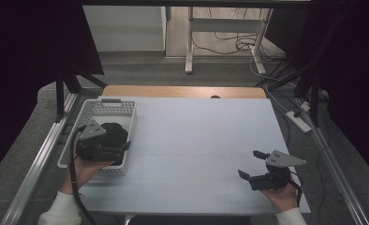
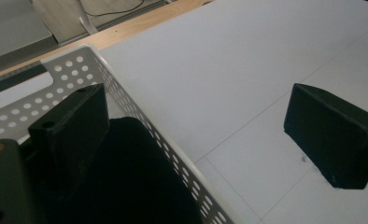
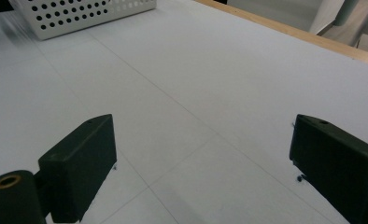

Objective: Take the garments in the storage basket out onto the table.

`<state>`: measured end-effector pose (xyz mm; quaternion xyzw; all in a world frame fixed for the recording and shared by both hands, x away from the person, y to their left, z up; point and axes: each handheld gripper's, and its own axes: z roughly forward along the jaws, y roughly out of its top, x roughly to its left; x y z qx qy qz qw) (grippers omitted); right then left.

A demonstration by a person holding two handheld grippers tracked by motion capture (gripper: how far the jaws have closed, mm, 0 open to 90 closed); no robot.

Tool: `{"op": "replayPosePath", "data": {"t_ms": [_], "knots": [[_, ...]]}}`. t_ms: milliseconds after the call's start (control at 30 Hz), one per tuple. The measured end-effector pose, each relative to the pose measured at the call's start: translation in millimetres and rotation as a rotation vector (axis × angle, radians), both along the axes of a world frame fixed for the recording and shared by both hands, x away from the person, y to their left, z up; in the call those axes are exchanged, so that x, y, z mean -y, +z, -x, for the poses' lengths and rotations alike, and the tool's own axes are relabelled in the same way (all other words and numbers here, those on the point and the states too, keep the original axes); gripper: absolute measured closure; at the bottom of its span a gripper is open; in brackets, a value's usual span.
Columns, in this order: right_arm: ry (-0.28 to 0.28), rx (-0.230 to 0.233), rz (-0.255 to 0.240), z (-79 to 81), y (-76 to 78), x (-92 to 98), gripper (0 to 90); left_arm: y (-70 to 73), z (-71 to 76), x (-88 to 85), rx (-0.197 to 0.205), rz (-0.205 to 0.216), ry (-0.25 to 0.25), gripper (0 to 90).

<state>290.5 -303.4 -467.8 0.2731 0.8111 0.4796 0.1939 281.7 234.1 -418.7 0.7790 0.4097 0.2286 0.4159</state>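
Observation:
A white perforated basket [image 1: 94, 111] stands at the table's left edge, and a black, soft-looking lump [image 1: 115, 132] lies inside it. My left gripper [image 1: 119, 146] hovers over the basket's near right part. In the left gripper view it [image 2: 196, 116] is open and astride the basket wall [image 2: 140, 116], one jaw over the black lump [image 2: 130, 186], the other over the table. My right gripper [image 1: 250, 164] is low over the table's near right corner. In the right gripper view it [image 3: 205, 140] is open with bare white table [image 3: 196, 93] between its jaws.
The white tabletop [image 1: 196, 131] has a wooden strip [image 1: 182, 91] along its far edge. Metal rails run along both sides, with cables and a power strip [image 1: 298, 119] on the floor to the right. The basket's corner [image 3: 79, 16] appears at the far left of the right gripper view.

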Motion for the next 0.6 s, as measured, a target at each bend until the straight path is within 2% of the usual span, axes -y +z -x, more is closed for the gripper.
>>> {"op": "replayPosePath", "data": {"t_ms": [167, 333, 400, 600], "knots": [[-0.003, -0.007, -0.019, 0.1, 0.1, 0.2, 7.1, -3.9, -4.0, -2.0, -0.013, -0.007, 0.003, 7.6], [-0.007, -0.011, -0.012, -0.4, -2.5, 0.1, 7.1, -1.6, -10.6, -9.4, -0.021, -0.024, 0.018, 7.6], [-0.01, -0.015, -0.008, -0.6, -3.9, -0.2, 7.1, 2.1, -15.1, -15.3, -0.022, -0.041, 0.034, 7.6], [-0.013, -0.017, 0.0, -0.5, -5.1, -1.4, 7.1, 9.5, -22.9, -25.6, -0.021, -0.053, 0.055, 7.7]]}}
